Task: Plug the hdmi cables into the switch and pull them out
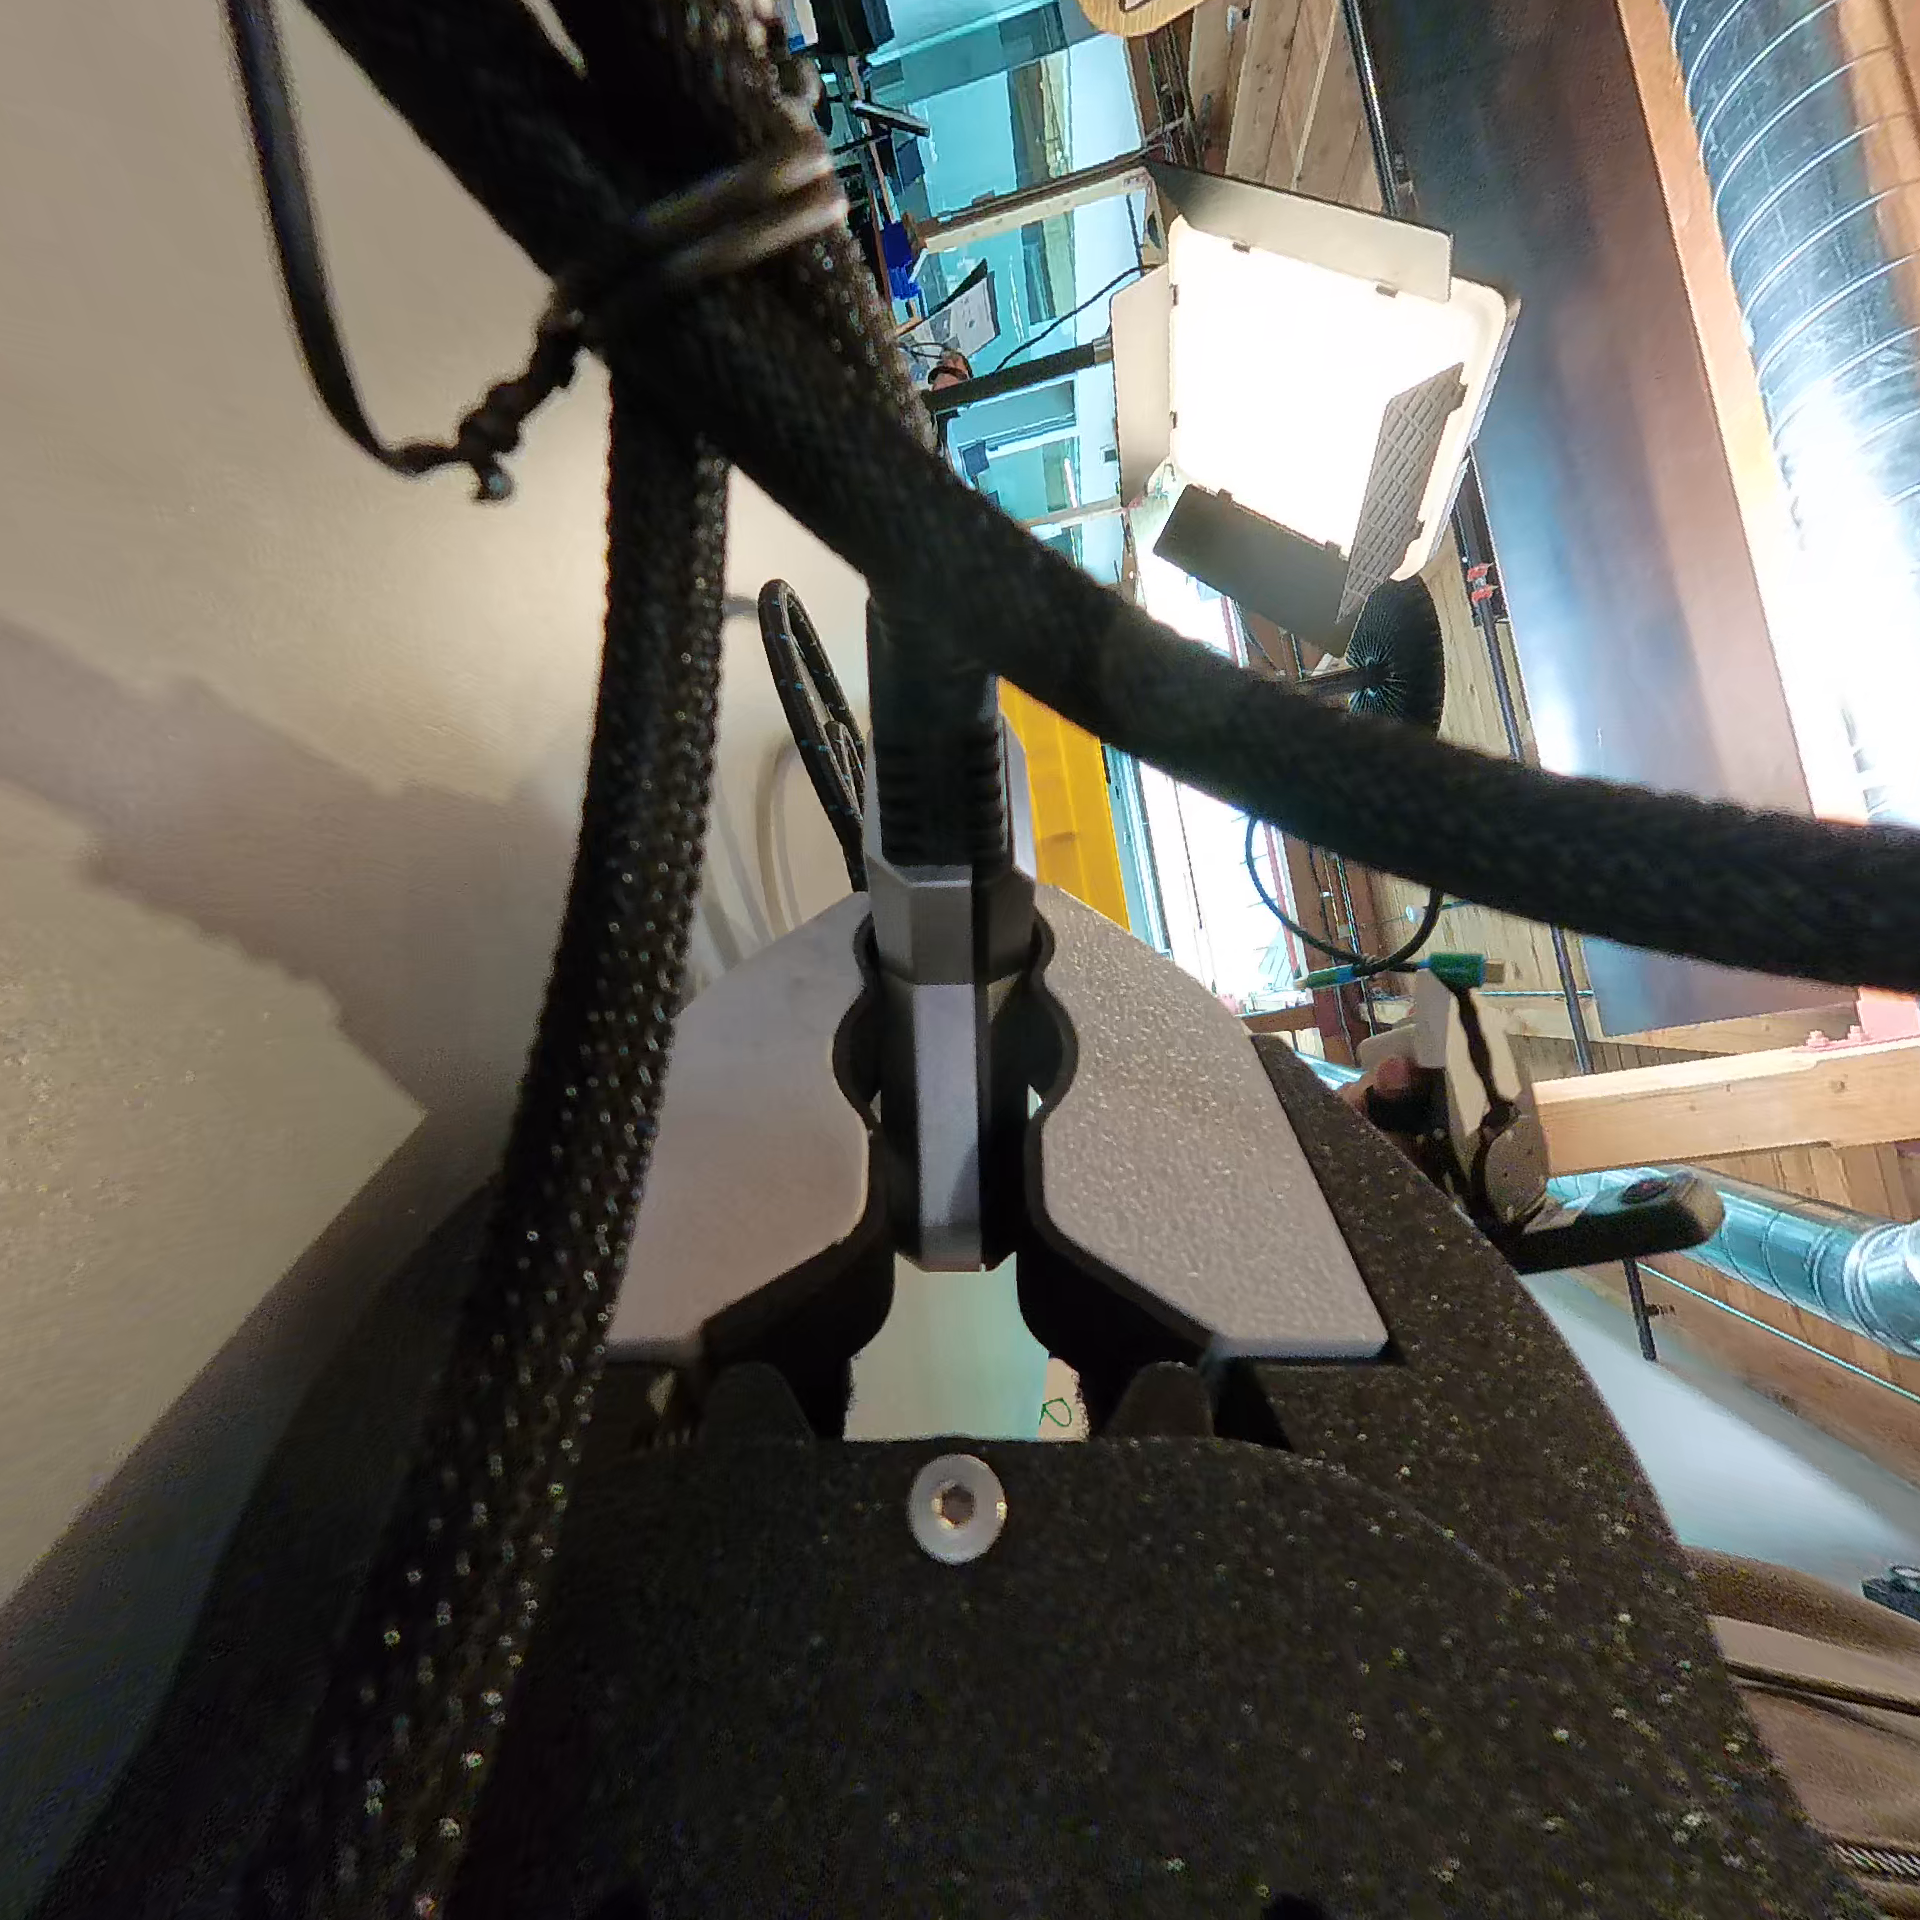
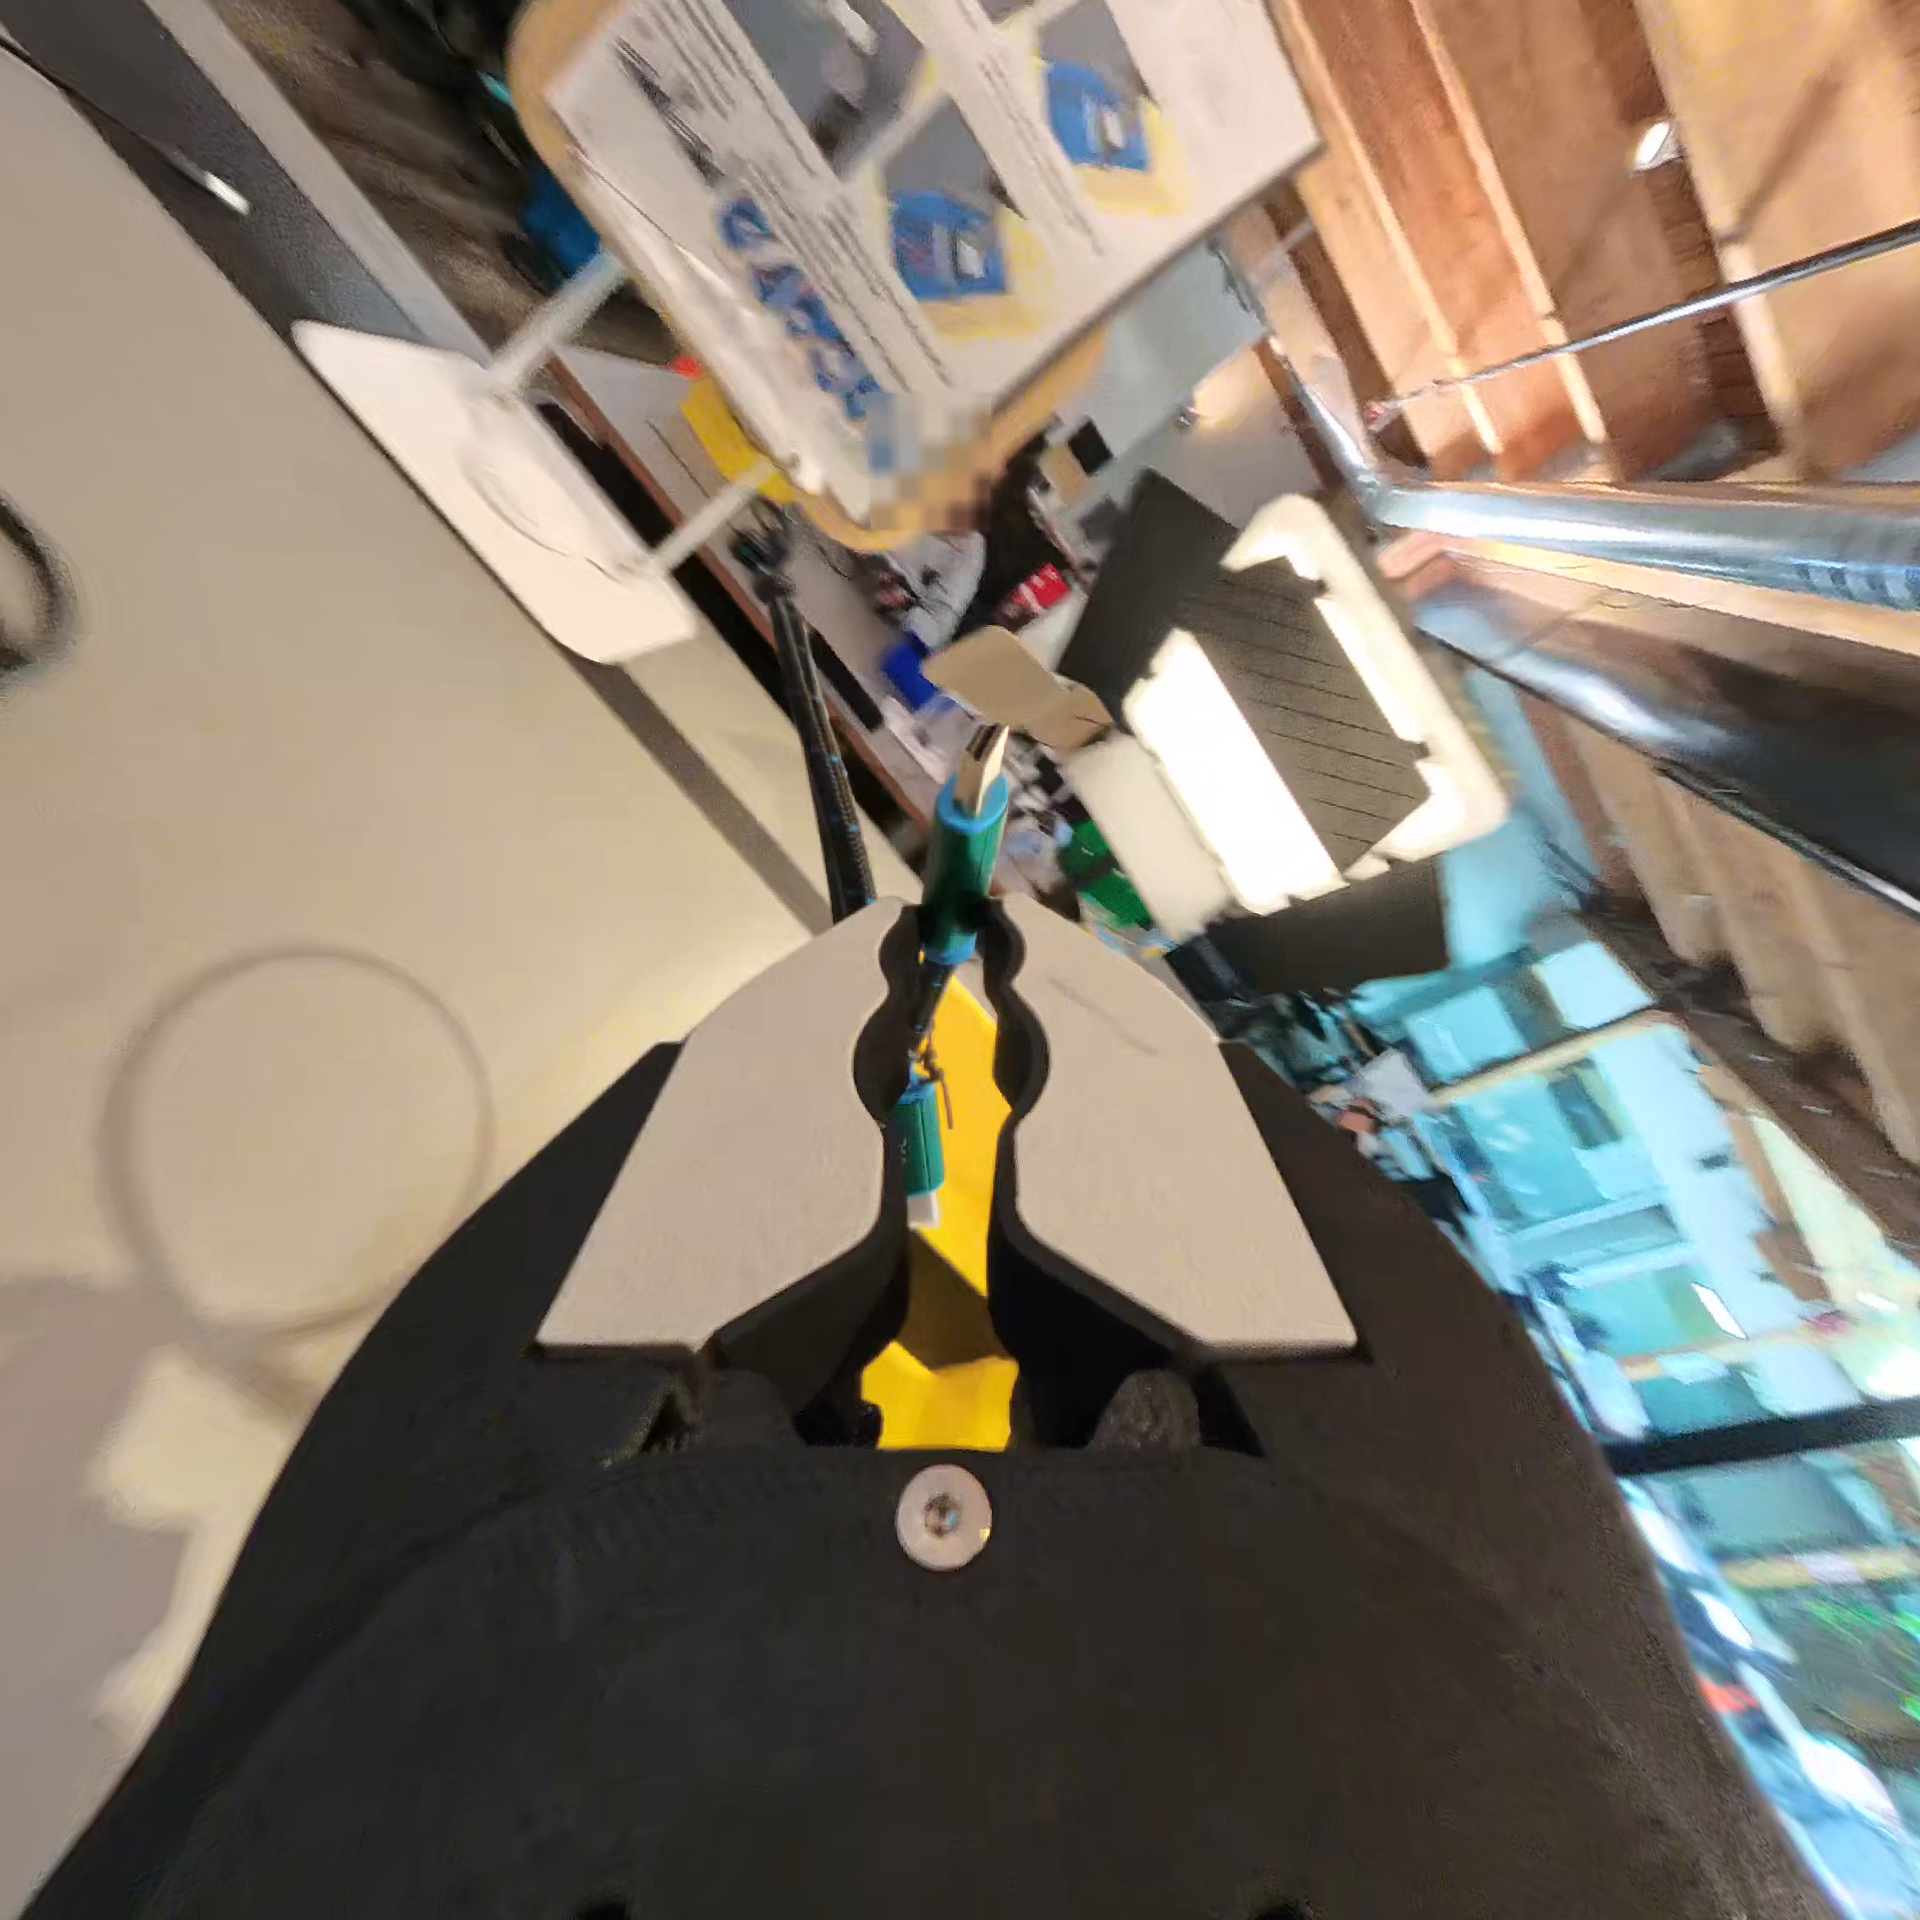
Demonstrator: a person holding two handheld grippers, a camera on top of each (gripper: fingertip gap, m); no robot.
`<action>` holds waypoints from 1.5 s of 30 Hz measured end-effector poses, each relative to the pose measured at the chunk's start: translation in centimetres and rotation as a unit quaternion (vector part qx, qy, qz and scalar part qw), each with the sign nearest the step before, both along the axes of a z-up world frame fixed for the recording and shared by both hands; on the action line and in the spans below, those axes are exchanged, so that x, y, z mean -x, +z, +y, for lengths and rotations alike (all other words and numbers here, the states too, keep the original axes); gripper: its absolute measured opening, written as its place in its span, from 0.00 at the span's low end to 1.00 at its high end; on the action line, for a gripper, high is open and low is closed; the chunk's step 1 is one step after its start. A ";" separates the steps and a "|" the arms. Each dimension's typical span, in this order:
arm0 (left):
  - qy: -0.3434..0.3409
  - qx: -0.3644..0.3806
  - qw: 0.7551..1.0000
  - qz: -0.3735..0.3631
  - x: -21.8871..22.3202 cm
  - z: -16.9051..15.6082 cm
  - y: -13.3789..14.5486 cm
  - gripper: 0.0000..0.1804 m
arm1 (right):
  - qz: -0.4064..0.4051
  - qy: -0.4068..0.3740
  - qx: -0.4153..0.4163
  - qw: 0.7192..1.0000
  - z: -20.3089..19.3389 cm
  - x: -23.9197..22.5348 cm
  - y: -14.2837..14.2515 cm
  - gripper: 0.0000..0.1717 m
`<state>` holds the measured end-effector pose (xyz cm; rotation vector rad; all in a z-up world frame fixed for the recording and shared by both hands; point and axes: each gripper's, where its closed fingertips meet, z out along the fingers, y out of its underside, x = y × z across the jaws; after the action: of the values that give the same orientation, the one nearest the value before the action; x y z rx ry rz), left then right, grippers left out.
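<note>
Left claw [image 1: 951, 966] clamps a grey metal plug housing with ribbed black cable boot [image 1: 940, 1049]; right claw [image 2: 951, 925] pinches a green cable connector with silver tip [image 2: 961, 852].

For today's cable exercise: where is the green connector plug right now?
In the right wrist view, the green connector plug sits centre frame, clamped at the right gripper's tips, metal end pointing outward.

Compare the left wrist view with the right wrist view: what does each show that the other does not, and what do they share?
Only the left wrist view shows the left gripper shut on a grey connector block with a ribbed black boot, and thick black braided sleeves crossing above. Only the right wrist view shows the right gripper shut on a green plug with a metal tip, and an illustrated sheet. Both show the lit panel lamp, the yellow bin, and the pale tabletop.
</note>
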<state>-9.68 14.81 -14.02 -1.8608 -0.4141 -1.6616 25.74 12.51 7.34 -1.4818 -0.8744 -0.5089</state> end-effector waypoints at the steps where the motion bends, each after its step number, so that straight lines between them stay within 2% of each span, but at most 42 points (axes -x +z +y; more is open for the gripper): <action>1: -0.002 -0.001 1.000 0.000 0.0 0.0 0.0 0.11 | -0.017 -0.019 -0.005 1.000 0.2 -2.0 1.3 0.06; 3: -0.006 -0.001 1.000 0.000 -0.2 -0.1 0.0 0.11 | -0.047 -0.056 -0.003 0.997 0.7 -5.7 2.6 0.06; 5: -0.007 -0.005 1.000 0.002 -0.2 -0.1 0.1 0.10 | -0.077 -0.097 0.012 0.992 1.3 -9.0 1.8 0.06; 7: -0.007 -0.009 1.000 0.004 -0.2 -0.2 0.2 0.11 | -0.109 -0.140 0.053 0.983 1.9 -12.0 -1.4 0.06; 10: -0.007 -0.009 1.000 0.003 -0.2 -0.2 0.2 0.10 | -0.145 -0.187 0.127 0.963 2.4 -15.2 -8.6 0.06; 13: -0.008 -0.008 1.000 0.003 -0.3 -0.2 0.2 0.10 | -0.126 -0.207 0.172 0.955 3.0 -16.3 -14.7 0.07; 16: -0.009 -0.007 1.000 0.004 -0.3 -0.2 0.1 0.10 | -0.078 -0.202 0.190 0.958 3.6 -15.0 -16.8 0.08; 18: -0.011 -0.007 1.000 0.004 -0.4 -0.2 0.1 0.11 | -0.037 -0.184 0.262 0.947 3.3 -13.7 -18.5 0.11; 19: -0.013 -0.007 1.000 0.004 -0.4 -0.2 0.1 0.10 | -0.022 -0.177 0.298 0.938 3.0 -13.2 -19.2 0.16; 22: -0.017 -0.007 1.000 0.004 -0.5 -0.3 0.1 0.11 | -0.004 -0.162 0.339 0.927 2.1 -12.4 -19.0 0.24; 27: -0.018 -0.005 1.000 0.005 -0.7 -0.2 0.1 0.11 | -0.039 -0.176 0.287 0.941 0.4 -12.1 -13.8 0.24; 30: -0.025 0.001 1.000 0.011 -1.3 -0.1 -0.1 0.12 | -0.057 -0.119 0.255 0.958 0.0 -6.7 -12.7 0.22; 33: -0.021 0.010 1.000 0.005 -1.9 0.0 -0.3 0.12 | -0.058 -0.004 0.233 0.971 -0.7 4.2 -15.3 0.22; 36: -0.014 0.012 1.000 0.005 -2.3 0.1 -0.3 0.11 | -0.096 0.084 0.140 0.982 -1.8 15.4 -17.8 0.20; 39: -0.011 0.018 1.000 0.002 -2.5 -0.1 -0.4 0.11 | -0.129 0.146 0.063 0.979 -3.2 24.5 -19.0 0.17; 42: -0.013 0.016 1.000 0.004 -2.5 -0.3 -0.4 0.11 | -0.108 0.161 0.075 0.978 -3.1 29.4 -20.6 0.17; 45: -0.018 0.018 1.000 -0.001 -2.5 -0.4 -0.4 0.11 | -0.134 0.134 0.066 0.980 -1.4 30.8 -22.1 0.19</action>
<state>-7.13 14.45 -14.46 -1.9040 -0.4172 -1.6894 -5.02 11.15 -14.76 -1.4054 -1.3222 -0.4618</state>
